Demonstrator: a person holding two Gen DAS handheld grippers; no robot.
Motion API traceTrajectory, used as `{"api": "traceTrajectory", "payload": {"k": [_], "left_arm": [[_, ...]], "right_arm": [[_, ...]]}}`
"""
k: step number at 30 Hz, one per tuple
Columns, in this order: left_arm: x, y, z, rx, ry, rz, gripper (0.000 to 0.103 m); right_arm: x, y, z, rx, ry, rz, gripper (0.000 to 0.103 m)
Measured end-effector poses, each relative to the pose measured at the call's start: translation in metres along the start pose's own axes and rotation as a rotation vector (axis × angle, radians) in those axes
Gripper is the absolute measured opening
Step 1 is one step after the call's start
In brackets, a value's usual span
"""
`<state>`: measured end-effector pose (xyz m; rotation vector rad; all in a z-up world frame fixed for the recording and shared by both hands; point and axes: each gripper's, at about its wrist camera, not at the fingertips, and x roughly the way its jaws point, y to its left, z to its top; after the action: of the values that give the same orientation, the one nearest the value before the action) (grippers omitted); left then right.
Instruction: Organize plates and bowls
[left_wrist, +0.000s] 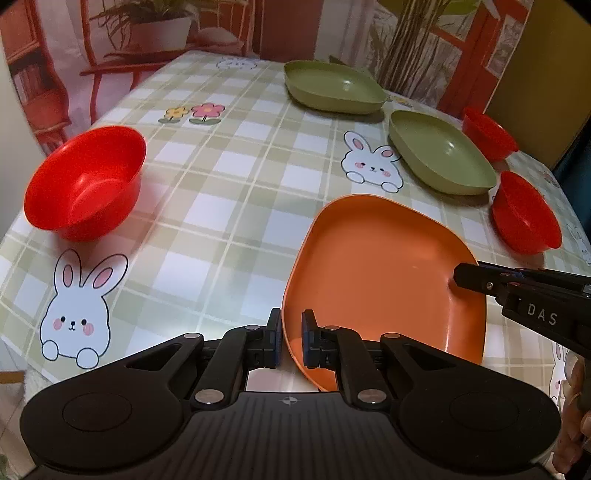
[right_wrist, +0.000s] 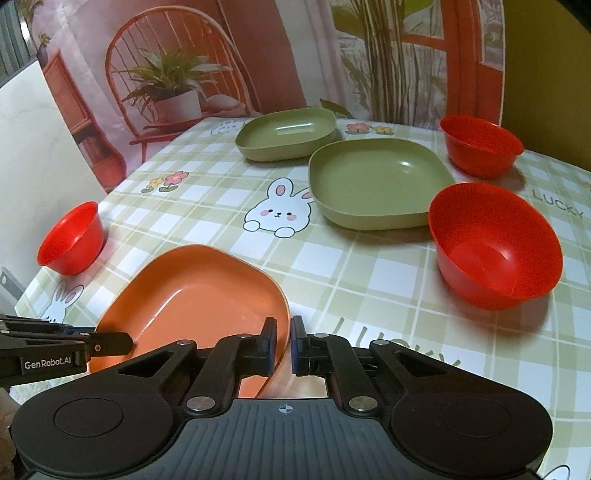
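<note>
Orange plate (left_wrist: 384, 273) gripped at opposite rims, near the table (left_wrist: 229, 177) front edge.

Left gripper (left_wrist: 291, 341) fingers clenched on the plate's left rim; right gripper (right_wrist: 283, 345) fingers clenched on its right rim. Open checked cloth left of the plate, up to one red bowl (left_wrist: 85, 182). Near rim hidden behind both grippers. Beyond: two green plates (right_wrist: 376, 182), two more red bowls (right_wrist: 495, 245).
</note>
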<state>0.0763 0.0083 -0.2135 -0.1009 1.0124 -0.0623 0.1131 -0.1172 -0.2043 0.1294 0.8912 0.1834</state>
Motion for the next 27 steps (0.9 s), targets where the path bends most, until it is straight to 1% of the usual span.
{"api": "traceTrajectory", "payload": {"k": [4,8,12,16,21,25,27], "left_arm": [[-0.005,-0.006,0.005,0.035,-0.031,-0.005,0.011],[-0.012,-0.008,0.022,0.047,-0.068,-0.023,0.011],[-0.022,-0.013,0.051,0.034,-0.102,-0.051,0.011],[-0.038,-0.028,0.085,0.077,-0.188,-0.061,0.011],[-0.052,-0.049,0.126,0.114,-0.264,-0.073,0.011],[-0.05,-0.068,0.152,0.143,-0.284,-0.081,0.011],[-0.046,-0.077,0.16,0.151,-0.284,-0.102,0.011]], "right_arm": [[-0.004,-0.005,0.006,0.024,-0.019,-0.001,0.007],[-0.009,-0.01,0.02,0.037,-0.055,0.0,0.008],[-0.02,-0.021,0.046,0.065,-0.119,0.004,0.007],[-0.032,-0.032,0.078,0.069,-0.185,-0.001,0.007],[-0.046,-0.048,0.116,0.069,-0.26,-0.008,0.007],[-0.048,-0.064,0.142,0.069,-0.294,-0.031,0.007],[-0.045,-0.073,0.153,0.062,-0.295,-0.031,0.006]]}}
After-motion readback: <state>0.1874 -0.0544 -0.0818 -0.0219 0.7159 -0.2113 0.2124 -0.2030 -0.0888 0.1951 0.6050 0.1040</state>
